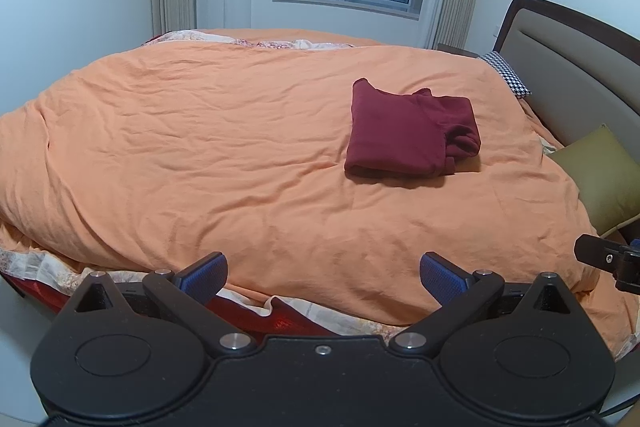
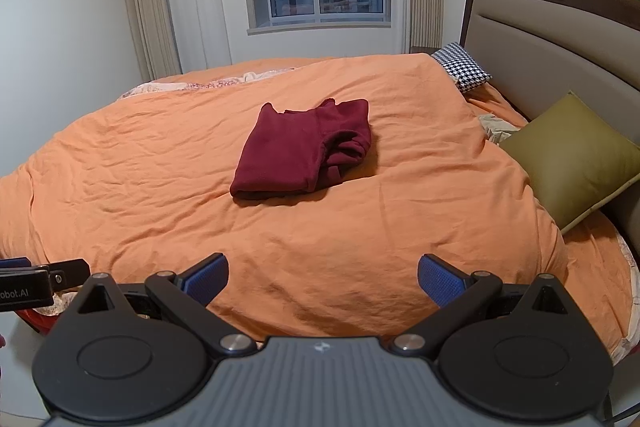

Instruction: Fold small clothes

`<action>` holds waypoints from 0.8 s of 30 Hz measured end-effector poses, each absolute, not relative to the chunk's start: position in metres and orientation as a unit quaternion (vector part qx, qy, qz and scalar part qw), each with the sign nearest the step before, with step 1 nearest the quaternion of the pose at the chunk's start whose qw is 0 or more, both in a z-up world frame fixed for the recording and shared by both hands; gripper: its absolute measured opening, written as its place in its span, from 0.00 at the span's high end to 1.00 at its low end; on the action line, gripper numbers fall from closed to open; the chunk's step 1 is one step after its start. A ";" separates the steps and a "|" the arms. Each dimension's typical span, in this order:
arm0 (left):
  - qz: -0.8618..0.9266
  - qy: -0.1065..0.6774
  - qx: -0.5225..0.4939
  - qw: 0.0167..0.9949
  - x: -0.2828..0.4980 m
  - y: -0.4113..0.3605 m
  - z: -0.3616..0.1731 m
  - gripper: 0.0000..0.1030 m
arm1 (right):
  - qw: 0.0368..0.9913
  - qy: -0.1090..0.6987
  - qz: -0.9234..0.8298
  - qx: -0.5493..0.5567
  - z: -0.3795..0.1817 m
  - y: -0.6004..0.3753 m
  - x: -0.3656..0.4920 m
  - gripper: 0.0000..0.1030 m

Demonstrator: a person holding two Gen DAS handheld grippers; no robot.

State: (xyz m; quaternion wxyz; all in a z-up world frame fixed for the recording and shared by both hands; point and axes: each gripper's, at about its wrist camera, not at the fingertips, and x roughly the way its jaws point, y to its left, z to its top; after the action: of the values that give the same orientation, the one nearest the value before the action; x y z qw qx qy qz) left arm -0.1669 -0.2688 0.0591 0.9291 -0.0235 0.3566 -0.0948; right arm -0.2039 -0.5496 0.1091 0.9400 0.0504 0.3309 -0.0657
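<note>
Left gripper (image 1: 323, 277): matte black plastic body with two round housings, each bearing a shallow circular recess; angular black linkage arms pinned with silver round-headed screws; a small silver screw at the centre of the flat black top plate; two fingers faced with blue textured pads (image 1: 204, 277). A thin dark cable leaves the lower right edge.

Right gripper (image 2: 323, 277): the same black housings, linkages, silver screws and blue textured pads (image 2: 440, 279), but with a grey ribbed centre plate carrying a small pale emblem. In the right wrist view the left gripper's side shows white lettering ending "obot.AI".
</note>
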 end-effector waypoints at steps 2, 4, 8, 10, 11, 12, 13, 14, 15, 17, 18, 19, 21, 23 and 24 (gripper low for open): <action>-0.094 0.356 -0.024 0.929 -0.167 -0.268 0.059 0.01 | 0.940 0.330 -0.064 0.049 0.110 -0.550 -0.204 0.00; -0.095 0.356 -0.024 0.929 -0.167 -0.268 0.059 0.01 | 0.941 0.329 -0.063 0.048 0.109 -0.550 -0.205 0.00; -0.095 0.356 -0.025 0.929 -0.166 -0.267 0.059 0.01 | 0.941 0.328 -0.064 0.046 0.111 -0.549 -0.204 0.00; -0.095 0.358 -0.025 0.929 -0.166 -0.267 0.059 0.01 | 0.941 0.329 -0.065 0.046 0.111 -0.549 -0.204 0.00; -0.095 0.358 -0.026 0.928 -0.166 -0.267 0.060 0.01 | 0.941 0.328 -0.065 0.046 0.111 -0.549 -0.204 0.00; -0.093 0.358 -0.026 0.929 -0.166 -0.267 0.060 0.01 | 0.941 0.329 -0.065 0.046 0.111 -0.549 -0.204 0.00; -0.091 0.358 -0.027 0.929 -0.166 -0.267 0.061 0.01 | 0.941 0.329 -0.065 0.046 0.111 -0.549 -0.204 0.00; -0.090 0.358 -0.028 0.929 -0.165 -0.267 0.061 0.01 | 0.941 0.329 -0.065 0.045 0.111 -0.549 -0.204 0.00; -0.088 0.358 -0.030 0.929 -0.165 -0.267 0.061 0.01 | 0.941 0.329 -0.065 0.045 0.112 -0.548 -0.204 0.00; -0.085 0.358 -0.031 0.929 -0.165 -0.266 0.061 0.01 | 0.941 0.329 -0.065 0.045 0.112 -0.548 -0.204 0.00; -0.084 0.358 -0.031 0.929 -0.165 -0.266 0.061 0.01 | 0.941 0.329 -0.065 0.045 0.112 -0.549 -0.204 0.00; -0.085 0.358 -0.030 0.929 -0.165 -0.266 0.061 0.01 | 0.941 0.329 -0.065 0.045 0.112 -0.548 -0.204 0.00; -0.085 0.359 -0.030 0.929 -0.165 -0.265 0.061 0.01 | 0.941 0.329 -0.065 0.045 0.112 -0.548 -0.204 0.00; -0.087 0.360 -0.030 0.928 -0.165 -0.265 0.060 0.01 | 0.941 0.329 -0.065 0.044 0.112 -0.547 -0.205 0.00; -0.087 0.361 -0.030 0.928 -0.165 -0.265 0.060 0.01 | 0.941 0.329 -0.065 0.044 0.112 -0.547 -0.205 0.00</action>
State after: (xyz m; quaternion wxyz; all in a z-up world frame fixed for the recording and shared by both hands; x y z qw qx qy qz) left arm -0.1646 -0.2646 0.0598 0.9279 -0.0296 0.3613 -0.0869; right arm -0.2053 -0.5467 0.1124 0.9411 0.0438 0.3289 -0.0652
